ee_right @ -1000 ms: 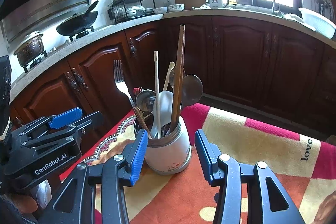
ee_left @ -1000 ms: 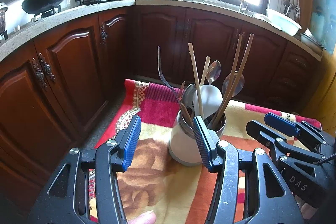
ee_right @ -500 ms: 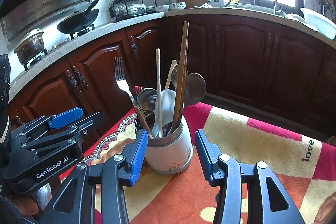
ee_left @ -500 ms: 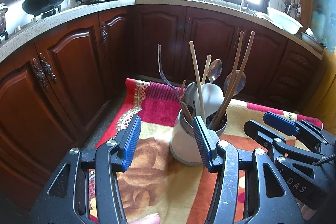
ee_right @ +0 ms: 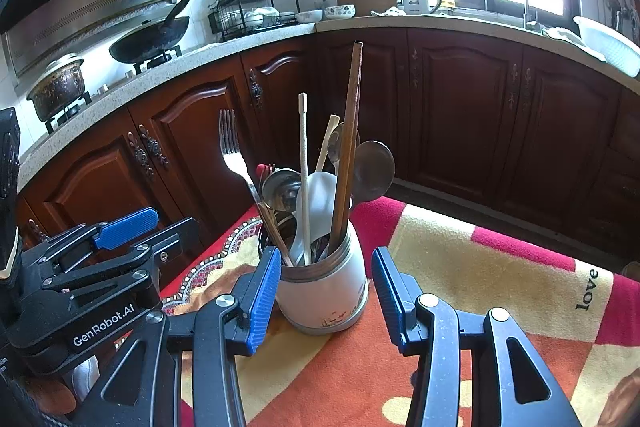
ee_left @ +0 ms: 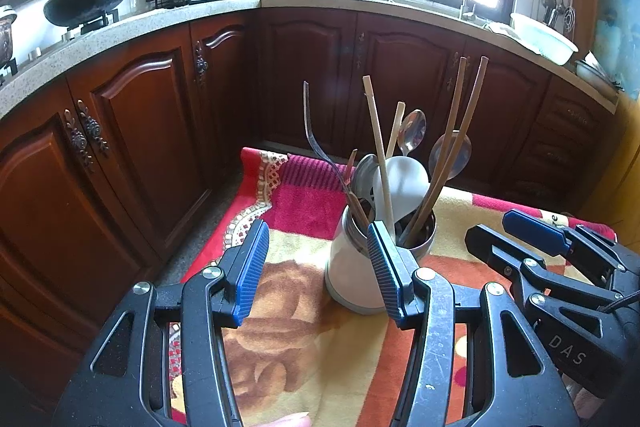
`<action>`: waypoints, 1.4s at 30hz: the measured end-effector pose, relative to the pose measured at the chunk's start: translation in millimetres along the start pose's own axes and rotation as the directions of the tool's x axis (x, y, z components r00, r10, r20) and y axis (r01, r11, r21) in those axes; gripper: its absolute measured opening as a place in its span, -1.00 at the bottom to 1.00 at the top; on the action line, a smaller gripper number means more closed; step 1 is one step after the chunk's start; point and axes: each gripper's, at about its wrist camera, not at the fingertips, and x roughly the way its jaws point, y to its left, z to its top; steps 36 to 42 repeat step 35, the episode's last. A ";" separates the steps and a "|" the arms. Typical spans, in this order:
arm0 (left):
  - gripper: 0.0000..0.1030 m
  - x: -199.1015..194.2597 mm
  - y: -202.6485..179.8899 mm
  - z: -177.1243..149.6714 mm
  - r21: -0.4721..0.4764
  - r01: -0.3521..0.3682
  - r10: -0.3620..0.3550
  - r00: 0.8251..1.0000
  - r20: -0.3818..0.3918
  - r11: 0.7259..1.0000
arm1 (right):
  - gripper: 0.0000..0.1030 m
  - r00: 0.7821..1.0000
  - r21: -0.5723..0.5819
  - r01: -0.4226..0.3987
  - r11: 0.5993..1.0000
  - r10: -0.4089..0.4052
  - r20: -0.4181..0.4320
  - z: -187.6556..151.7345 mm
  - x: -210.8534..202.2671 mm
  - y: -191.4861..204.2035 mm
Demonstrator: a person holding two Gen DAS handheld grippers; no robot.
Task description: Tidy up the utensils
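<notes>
Right wrist view: utensil holder point(ee_right: 324, 291) stands just beyond the open, empty right tongs point(ee_right: 324, 291), left tongs point(ee_left: 316, 267) likewise open.

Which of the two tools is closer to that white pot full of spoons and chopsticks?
The right tool. Its open jaws frame the white pot, one on each side, without touching. The left tool points mostly at bare blanket beside the pot.

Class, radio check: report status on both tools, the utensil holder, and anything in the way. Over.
Left tool open, empty. Right tool open, empty, facing the holder. Holder upright on the blanket, packed with fork, spoons, chopsticks. Nothing blocking.
</notes>
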 end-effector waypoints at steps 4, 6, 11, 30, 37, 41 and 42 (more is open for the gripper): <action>-0.01 -0.1 -0.1 -0.1 0.000 0.000 0.000 1.000 -0.001 1.000 | -0.12 1.000 -0.002 0.000 1.000 0.000 0.000 -0.1 0.1 0.5; -0.01 -0.3 -0.1 -0.2 0.001 0.000 0.000 1.000 0.000 1.000 | -0.12 1.000 -0.004 0.000 1.000 0.000 0.000 0.3 0.6 1.3; -0.01 -0.1 -0.5 -0.6 0.000 0.000 0.000 1.000 -0.002 1.000 | -0.12 1.000 -0.011 -0.003 1.000 0.003 -0.001 0.7 0.9 3.6; -0.01 0.6 4.9 -4.4 -0.037 0.038 -0.038 0.999 0.005 0.999 | -0.11 1.000 -0.018 -0.011 1.000 0.011 -0.008 -0.5 2.5 10.7; -0.01 1.1 5.2 -3.6 -0.046 0.050 -0.050 0.999 0.013 0.998 | -0.11 1.000 -0.006 -0.006 1.000 0.006 -0.012 -3.3 2.2 3.4; -0.01 1.1 5.2 -3.6 -0.046 0.050 -0.050 0.999 0.013 0.998 | -0.11 1.000 -0.006 -0.006 1.000 0.006 -0.012 -3.3 2.2 3.4; -0.01 1.1 5.2 -3.6 -0.046 0.050 -0.050 0.999 0.013 0.998 | -0.11 1.000 -0.006 -0.006 1.000 0.006 -0.012 -3.3 2.2 3.4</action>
